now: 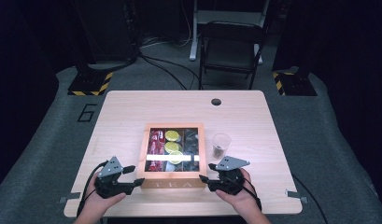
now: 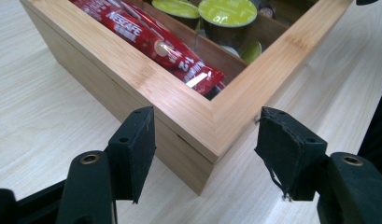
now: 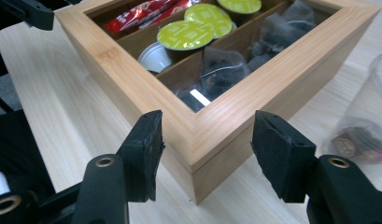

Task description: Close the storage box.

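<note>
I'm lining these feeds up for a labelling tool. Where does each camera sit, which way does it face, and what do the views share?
High view: above the person's side, facing forward and down on the table; both hands, left claw and right claw at the wooden box.
Left gripper view: on the left claw, facing the box's near left corner.
Right gripper view: on the right claw, facing the near right corner; plastic cup beside.
Shared: the box and its green-lidded capsules.

One wooden box (image 1: 172, 183); one plastic cup (image 1: 221, 144); two tongs.
</note>
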Demonstrator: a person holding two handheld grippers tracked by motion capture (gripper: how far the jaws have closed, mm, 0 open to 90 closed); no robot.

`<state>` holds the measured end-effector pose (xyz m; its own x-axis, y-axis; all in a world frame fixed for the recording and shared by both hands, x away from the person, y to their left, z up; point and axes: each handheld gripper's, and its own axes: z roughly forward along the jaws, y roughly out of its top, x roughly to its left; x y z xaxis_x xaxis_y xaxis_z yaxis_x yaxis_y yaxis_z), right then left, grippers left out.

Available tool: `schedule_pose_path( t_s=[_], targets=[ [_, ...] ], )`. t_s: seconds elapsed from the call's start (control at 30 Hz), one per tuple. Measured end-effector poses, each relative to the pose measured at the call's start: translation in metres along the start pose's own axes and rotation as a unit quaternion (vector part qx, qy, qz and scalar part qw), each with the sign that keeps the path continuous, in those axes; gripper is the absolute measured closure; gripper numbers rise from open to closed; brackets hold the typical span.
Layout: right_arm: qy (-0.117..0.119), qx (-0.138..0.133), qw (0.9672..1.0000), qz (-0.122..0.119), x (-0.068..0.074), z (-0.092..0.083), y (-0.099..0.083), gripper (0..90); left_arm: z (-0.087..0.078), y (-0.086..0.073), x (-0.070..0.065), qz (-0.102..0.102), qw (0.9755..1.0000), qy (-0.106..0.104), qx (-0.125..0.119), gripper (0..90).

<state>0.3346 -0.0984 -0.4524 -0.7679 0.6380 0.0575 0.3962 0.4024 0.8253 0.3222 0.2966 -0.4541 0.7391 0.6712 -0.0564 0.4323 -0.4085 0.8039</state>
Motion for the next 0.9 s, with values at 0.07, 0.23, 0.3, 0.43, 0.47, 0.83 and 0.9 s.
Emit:
schedule_pose_path(
  t_s=[0.07, 0.23, 0.3, 0.43, 0.47, 0.83, 0.9],
  targets=[
    [-0.006, -0.005, 0.9999, 0.008, -0.002, -0.002, 0.001, 42.9, -0.003, 0.0, 0.003, -0.006, 0.9999, 0.007, -0.007, 38.2],
    [-0.018, -0.011, 0.9996, 0.018, -0.008, -0.006, 0.001, 42.9, -0.009, 0.0, 0.01, -0.017, 0.9992, 0.024, -0.027, 39.3],
    [-0.028, -0.015, 0.9992, 0.025, -0.012, -0.009, -0.001, 42.9, -0.012, -0.001, 0.016, -0.019, 0.9988, 0.031, -0.031, 39.4],
    [-0.037, -0.016, 0.9988, 0.028, -0.017, -0.011, -0.004, 42.9, -0.013, -0.003, 0.025, -0.028, 0.9984, 0.039, -0.03, 39.8],
    [-0.04, -0.016, 0.9985, 0.035, -0.017, -0.011, -0.004, 42.9, -0.013, -0.003, 0.028, -0.028, 0.9981, 0.044, -0.032, 39.9],
    [-0.06, -0.001, 0.9969, 0.051, -0.028, -0.015, -0.015, 42.9, -0.007, -0.011, 0.052, -0.064, 0.9959, 0.06, -0.023, 40.0],
    [-0.043, -0.019, 0.9979, 0.045, -0.024, -0.018, -0.014, 41.2, -0.007, -0.011, 0.054, -0.068, 0.9955, 0.061, -0.026, 40.0]
  ],
)
